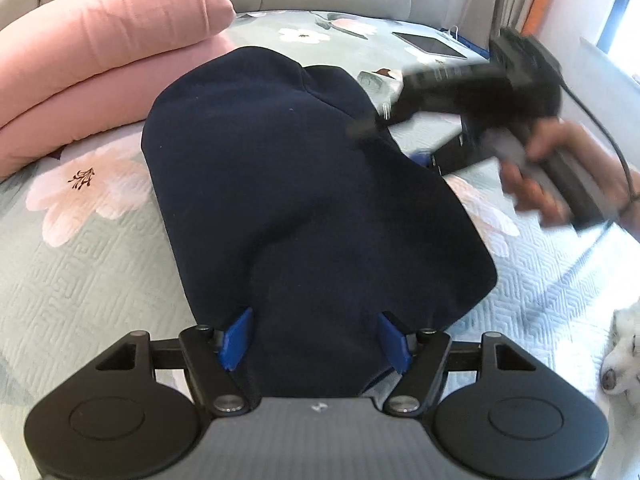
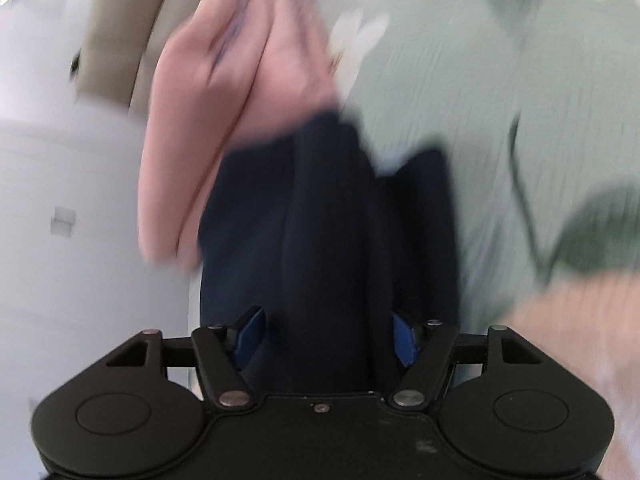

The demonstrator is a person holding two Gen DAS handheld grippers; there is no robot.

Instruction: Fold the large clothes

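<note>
We have the navy garment [image 1: 304,184] lying on the flowered bedspread [image 1: 92,264], roughly in the middle of the bed, already doubled into a thick bundle. Our left gripper [image 1: 314,340] has its blue fingers [image 1: 238,338] set apart with a bunch of the near hem between them; whether they pinch it firmly we cannot tell. Our right gripper [image 2: 326,338] looks the same, cloth filling the gap between its blue fingers [image 2: 250,334], though that view is badly blurred, so we cannot tell its hold either.

We judge the step to be carrying a fold across. To do it well we should keep both ends level, lift only enough to clear the layer beneath, and lay the edge down straight before letting go.

For room: the folded pink blanket [image 1: 100,60] sits just beside the garment on the far left, and a tablet [image 1: 430,45] lies far right. The near left of the bed is open. A white dog [image 1: 624,360] waits at the near right edge.
</note>
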